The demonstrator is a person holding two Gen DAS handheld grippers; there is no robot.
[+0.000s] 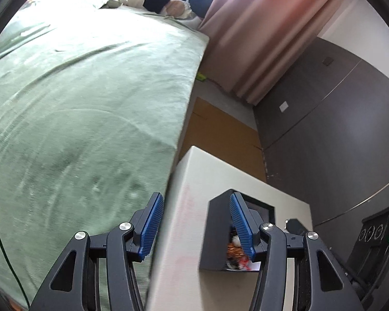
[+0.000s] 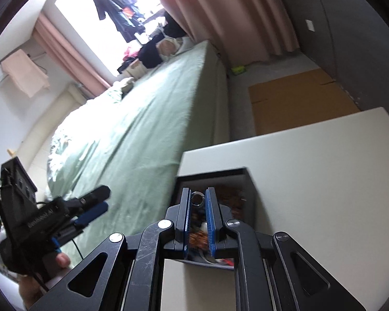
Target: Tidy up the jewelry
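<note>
Item: small silver ring (image 2: 197, 198), pinched at the very tips of my right gripper (image 2: 197, 202), held over the open black jewelry box (image 2: 249, 181) on the white table (image 2: 311, 160). Box contents: mixed beads and chains, tangled, hard to sort by eye. My left gripper (image 1: 194, 223) stood released, nothing between its pads, off the table's edge toward the green bed (image 1: 77, 103). Risk noted: the hold was shallow, so I judged a jolt or tilt could flick the ring loose onto the bed or floor.
</note>
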